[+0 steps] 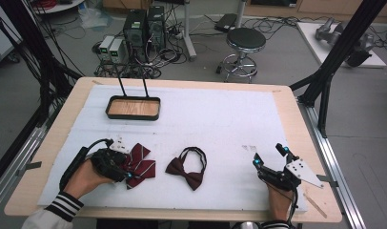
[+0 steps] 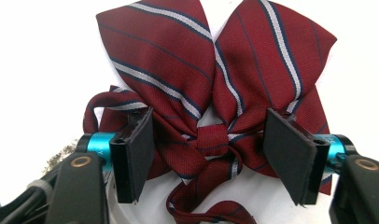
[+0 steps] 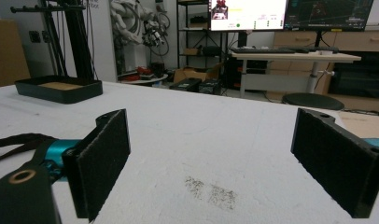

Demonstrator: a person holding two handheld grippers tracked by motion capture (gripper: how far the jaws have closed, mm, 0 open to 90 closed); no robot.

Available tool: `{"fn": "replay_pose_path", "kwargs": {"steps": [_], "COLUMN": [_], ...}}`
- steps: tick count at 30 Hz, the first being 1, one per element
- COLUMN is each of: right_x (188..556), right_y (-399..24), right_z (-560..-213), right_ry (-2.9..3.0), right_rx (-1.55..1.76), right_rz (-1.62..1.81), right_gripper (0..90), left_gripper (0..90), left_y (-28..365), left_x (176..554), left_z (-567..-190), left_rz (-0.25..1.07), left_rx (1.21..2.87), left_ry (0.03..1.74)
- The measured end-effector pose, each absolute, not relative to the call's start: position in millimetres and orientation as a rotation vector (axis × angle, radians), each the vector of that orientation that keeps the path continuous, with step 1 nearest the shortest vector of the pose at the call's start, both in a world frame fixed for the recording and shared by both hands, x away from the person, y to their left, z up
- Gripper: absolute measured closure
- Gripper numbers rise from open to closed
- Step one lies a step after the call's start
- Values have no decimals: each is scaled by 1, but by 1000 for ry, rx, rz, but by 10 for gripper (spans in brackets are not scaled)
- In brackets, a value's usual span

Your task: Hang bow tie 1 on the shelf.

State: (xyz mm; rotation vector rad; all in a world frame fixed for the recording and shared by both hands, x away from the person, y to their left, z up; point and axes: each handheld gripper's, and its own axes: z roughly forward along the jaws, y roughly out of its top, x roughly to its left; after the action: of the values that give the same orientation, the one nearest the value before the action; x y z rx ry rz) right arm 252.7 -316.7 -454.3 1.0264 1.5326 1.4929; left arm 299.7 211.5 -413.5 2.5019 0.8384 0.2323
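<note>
The left gripper [image 2: 208, 156] straddles the striped bow's [image 2: 215, 88] knot, its jaws partly closed and not yet pressing the cloth. The step looks like grasping; next they must pinch the knot. The bow lies at seven o'clock on the table [image 1: 287, 102]. The right gripper [image 1: 270, 157] rests wide open at five.

Striped bow tie [image 1: 140, 164] left of plain bow tie [image 1: 188, 168], tray [image 1: 133, 108] behind both, on the white mat [image 1: 220, 119].
</note>
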Motion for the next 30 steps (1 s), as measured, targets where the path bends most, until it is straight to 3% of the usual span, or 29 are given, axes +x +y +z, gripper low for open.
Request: {"fn": "replay_pose_path", "kwargs": {"steps": [16,30], "right_x": [253,253], "right_y": [-316,-316], "right_z": [-454,-454], "right_ry": [1533,1533], "right_rx": [1022,1022], "right_rz": [1492,1492], "right_gripper": [109,109], "left_gripper": [611,653], "left_y": [214,216], "left_x": [302,300], "left_z": [-416,-417], "left_rz": [214,231], "left_rx": [2522,2500], "left_ry": [864,844]}}
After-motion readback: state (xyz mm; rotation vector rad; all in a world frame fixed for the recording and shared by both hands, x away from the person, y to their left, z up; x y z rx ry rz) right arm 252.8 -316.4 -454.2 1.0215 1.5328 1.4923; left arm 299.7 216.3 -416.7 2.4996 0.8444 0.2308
